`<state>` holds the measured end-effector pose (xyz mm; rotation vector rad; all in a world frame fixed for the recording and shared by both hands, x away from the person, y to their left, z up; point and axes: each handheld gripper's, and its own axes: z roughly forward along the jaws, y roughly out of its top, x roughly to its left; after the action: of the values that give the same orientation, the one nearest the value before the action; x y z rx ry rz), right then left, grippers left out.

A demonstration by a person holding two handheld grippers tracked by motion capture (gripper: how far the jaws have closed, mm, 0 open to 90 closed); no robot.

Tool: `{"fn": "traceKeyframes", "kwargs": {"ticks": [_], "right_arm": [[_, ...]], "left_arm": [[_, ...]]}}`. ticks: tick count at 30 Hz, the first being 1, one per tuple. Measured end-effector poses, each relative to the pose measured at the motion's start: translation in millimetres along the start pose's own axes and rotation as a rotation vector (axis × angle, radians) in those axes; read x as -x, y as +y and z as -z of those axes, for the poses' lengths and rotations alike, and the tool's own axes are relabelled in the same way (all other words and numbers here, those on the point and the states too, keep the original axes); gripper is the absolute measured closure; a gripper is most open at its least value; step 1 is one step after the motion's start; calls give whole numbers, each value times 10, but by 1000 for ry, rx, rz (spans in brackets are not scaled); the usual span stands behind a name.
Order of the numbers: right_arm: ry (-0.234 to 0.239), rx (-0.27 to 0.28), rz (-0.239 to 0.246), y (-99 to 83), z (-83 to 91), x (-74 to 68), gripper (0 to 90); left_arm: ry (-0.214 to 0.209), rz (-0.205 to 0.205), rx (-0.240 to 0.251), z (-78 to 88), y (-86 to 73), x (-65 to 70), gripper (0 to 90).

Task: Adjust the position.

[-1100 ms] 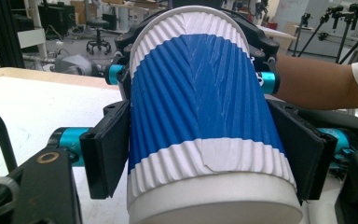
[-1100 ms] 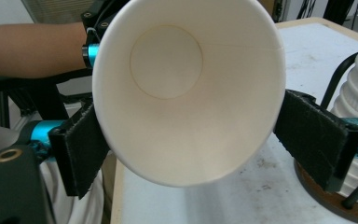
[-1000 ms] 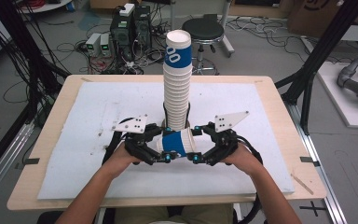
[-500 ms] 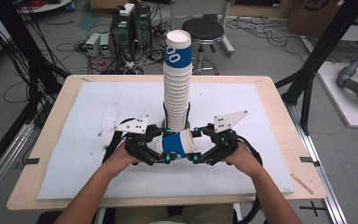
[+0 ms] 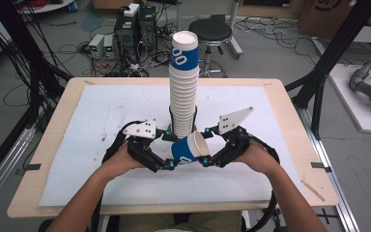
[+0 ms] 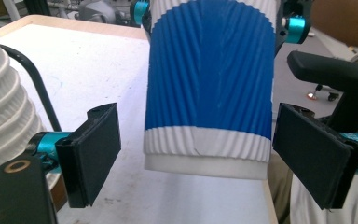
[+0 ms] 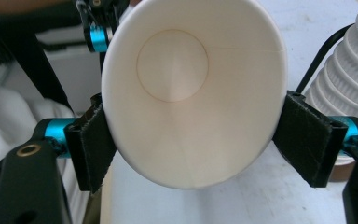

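A blue and white ribbed paper cup (image 5: 187,149) lies on its side above the table, between my two grippers. My right gripper (image 5: 206,146) is shut on its rim; its pads (image 7: 93,149) press both sides of the open mouth of the cup (image 7: 191,93), having just closed on it. My left gripper (image 5: 170,152) is open around the cup's base (image 6: 209,84). Its jaws have just been opening, and a gap shows beside each of its pads (image 6: 98,154). A tall stack of cups (image 5: 183,87) stands upright just behind.
A white mat (image 5: 101,121) covers the wooden table (image 5: 290,96). A black wire holder (image 5: 171,121) rings the foot of the stack. Beyond the far edge stand a stool (image 5: 210,31) and computer boxes (image 5: 133,29) on the floor. Black frame posts (image 5: 328,63) flank the table.
The left gripper's jaws have spread off the cup's base. The cup now tilts, mouth end raised toward the right. Both hands have stayed about where they were.
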<state>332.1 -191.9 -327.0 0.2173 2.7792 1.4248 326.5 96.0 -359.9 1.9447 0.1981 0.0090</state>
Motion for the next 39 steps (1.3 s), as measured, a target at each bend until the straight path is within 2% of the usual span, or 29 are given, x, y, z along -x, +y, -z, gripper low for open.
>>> {"fn": "traceKeyframes", "kwargs": {"ticks": [4,10,17,28,35,39], "right_arm": [[-20,-102,44,113,-25,-19,199],[-25,-202,92,250,-115,-56,199],[-27,-293,144,369,-220,-103,198],[-20,-354,163,386,-317,-121,198],[-7,-364,174,392,-349,-136,198],[-7,-371,177,388,-357,-136,198]], "left_arm": [[-6,-29,-45,-30,37,23,152],[-12,-70,-136,-141,67,60,154],[-11,-77,-166,-196,80,61,156],[-25,-71,-200,-256,69,64,176],[-46,-80,-223,-293,59,67,240],[-51,-80,-233,-301,57,65,244]]}}
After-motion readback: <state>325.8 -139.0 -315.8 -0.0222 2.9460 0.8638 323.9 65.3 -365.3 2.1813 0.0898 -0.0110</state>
